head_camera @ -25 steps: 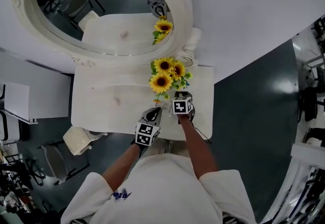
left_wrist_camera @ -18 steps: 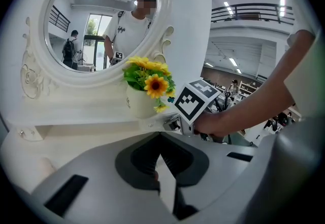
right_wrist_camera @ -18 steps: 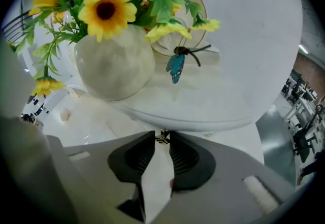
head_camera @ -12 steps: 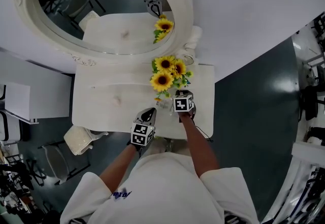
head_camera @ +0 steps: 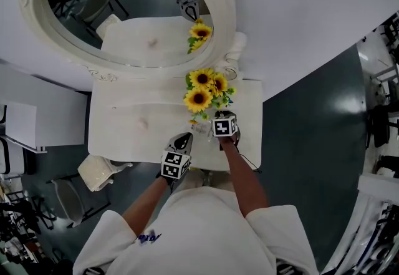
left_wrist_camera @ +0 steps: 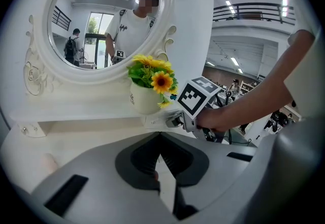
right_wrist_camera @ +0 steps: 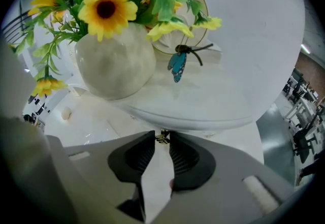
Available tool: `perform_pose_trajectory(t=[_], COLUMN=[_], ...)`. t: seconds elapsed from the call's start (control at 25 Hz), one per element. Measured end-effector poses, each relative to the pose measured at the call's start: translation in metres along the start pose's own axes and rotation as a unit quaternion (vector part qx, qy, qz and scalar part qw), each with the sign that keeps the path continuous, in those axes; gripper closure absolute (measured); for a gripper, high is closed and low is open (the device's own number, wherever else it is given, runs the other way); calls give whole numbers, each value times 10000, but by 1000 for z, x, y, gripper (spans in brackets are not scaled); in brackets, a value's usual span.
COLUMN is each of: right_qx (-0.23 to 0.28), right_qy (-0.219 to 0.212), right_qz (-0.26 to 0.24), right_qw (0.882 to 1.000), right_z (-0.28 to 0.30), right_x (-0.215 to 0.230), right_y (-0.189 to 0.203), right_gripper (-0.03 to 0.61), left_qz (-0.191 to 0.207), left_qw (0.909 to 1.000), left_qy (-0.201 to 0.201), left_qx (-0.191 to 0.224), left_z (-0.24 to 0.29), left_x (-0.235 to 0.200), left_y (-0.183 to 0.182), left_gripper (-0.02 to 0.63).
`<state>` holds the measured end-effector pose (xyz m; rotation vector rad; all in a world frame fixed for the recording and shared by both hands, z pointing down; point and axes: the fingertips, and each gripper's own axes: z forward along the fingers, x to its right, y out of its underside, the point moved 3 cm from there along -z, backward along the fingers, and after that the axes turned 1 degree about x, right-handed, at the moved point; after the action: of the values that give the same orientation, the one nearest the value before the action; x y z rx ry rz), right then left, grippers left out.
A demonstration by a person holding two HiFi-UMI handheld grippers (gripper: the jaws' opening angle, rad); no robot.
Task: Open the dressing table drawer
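Note:
The white dressing table [head_camera: 131, 130] carries a small raised drawer unit with a curved front [right_wrist_camera: 203, 114], and a white vase of sunflowers [right_wrist_camera: 114, 63] stands on it. A tiny brass knob [right_wrist_camera: 162, 137] sits at the lower edge of that front. My right gripper [right_wrist_camera: 162, 139] is shut on this knob, its tips pinching it from both sides; in the head view it [head_camera: 222, 119] points at the vase [head_camera: 206, 94]. My left gripper [left_wrist_camera: 160, 139] is shut with nothing in it, hovering above the tabletop near the front edge [head_camera: 182, 141].
A big oval mirror [head_camera: 124, 12] rises behind the table against the white wall. A blue butterfly ornament [right_wrist_camera: 177, 65] hangs from the flowers. A white stool [head_camera: 100, 171] stands at the table's left front corner. Dark floor lies to the right.
My left gripper has drifted slightly left along the table's front edge. The right gripper has stayed on the knob without moving.

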<state>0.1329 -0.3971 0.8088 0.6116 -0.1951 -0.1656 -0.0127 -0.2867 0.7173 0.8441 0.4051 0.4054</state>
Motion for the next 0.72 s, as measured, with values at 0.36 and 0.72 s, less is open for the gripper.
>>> perform_pose_trajectory(t=[0.36,0.72], right_qx=[-65,-94], right_qy=[-6,4], right_qz=[-48,-201], right_qw=[10000,9998], right_z=[3,1], right_x=[2,2], right_y=[4,20], right_gripper=[477,477], left_qz=[-18,-4], left_qw=[10000,10000], left_qy=[-30,-11], left_qx=[-9,-15], left_z=[0,0], left_x=[-3,0], left_y=[2,4], left_gripper=[604,604])
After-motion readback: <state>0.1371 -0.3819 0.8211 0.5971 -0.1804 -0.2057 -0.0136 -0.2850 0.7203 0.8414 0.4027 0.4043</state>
